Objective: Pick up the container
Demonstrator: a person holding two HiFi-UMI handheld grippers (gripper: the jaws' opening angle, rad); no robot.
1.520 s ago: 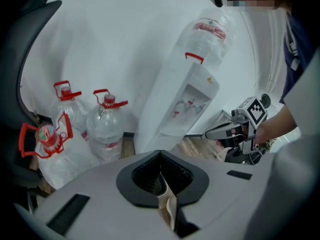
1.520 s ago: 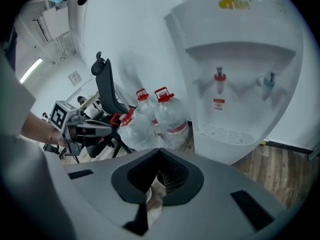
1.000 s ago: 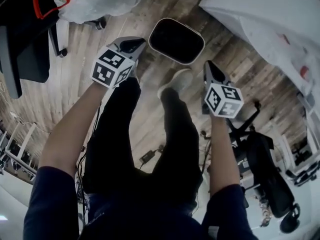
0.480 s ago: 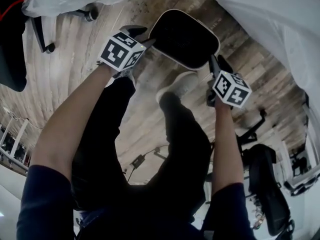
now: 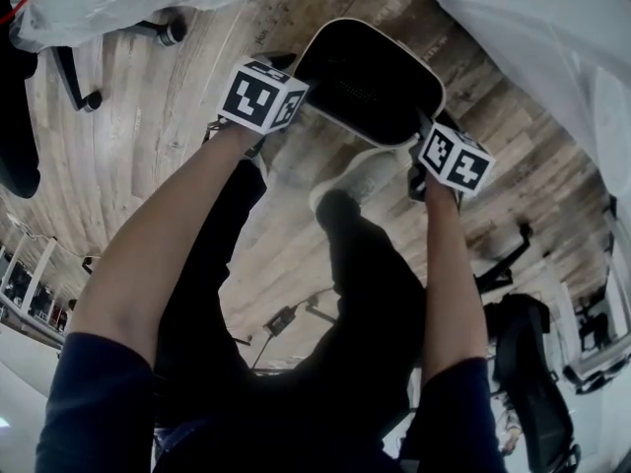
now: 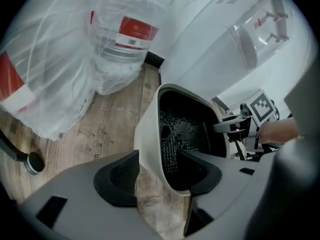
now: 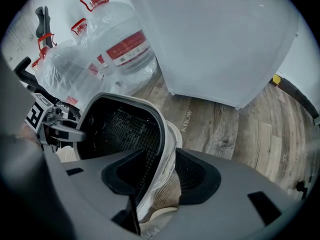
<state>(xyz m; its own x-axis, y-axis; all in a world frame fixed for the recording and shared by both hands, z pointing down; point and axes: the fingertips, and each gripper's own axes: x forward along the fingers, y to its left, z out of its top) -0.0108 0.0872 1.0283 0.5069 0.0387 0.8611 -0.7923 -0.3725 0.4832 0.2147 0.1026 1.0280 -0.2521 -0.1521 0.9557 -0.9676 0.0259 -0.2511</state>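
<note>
Container [image 5: 370, 72]: cream shell, black inside, mesh bottom. It sits upright on the wood floor [image 5: 148, 146], just ahead of the person's pale shoe [image 5: 360, 170].

L gripper [image 5: 286, 67] is at the container's left rim, pointing steeply down. In the left gripper view its jaws [image 6: 160, 174] stand wide apart and have just been opening. The container wall [image 6: 150, 144] runs between them, one jaw outside and one inside over the mesh. No squeeze on the wall.

R gripper [image 5: 426, 126] is at the container's right rim. In the right gripper view the jaws [image 7: 165, 176] are likewise spread and have just been opening. They straddle the wall [image 7: 167, 134], one jaw in and one out, not clamped.

Beyond the container's far-left side are bagged water bottles [image 6: 125, 39] w/ red labels. Beyond its far-right side is a big white cabinet [image 7: 225, 44]. A chair caster [image 5: 173, 33] is off to the container's left, well apart.
</note>
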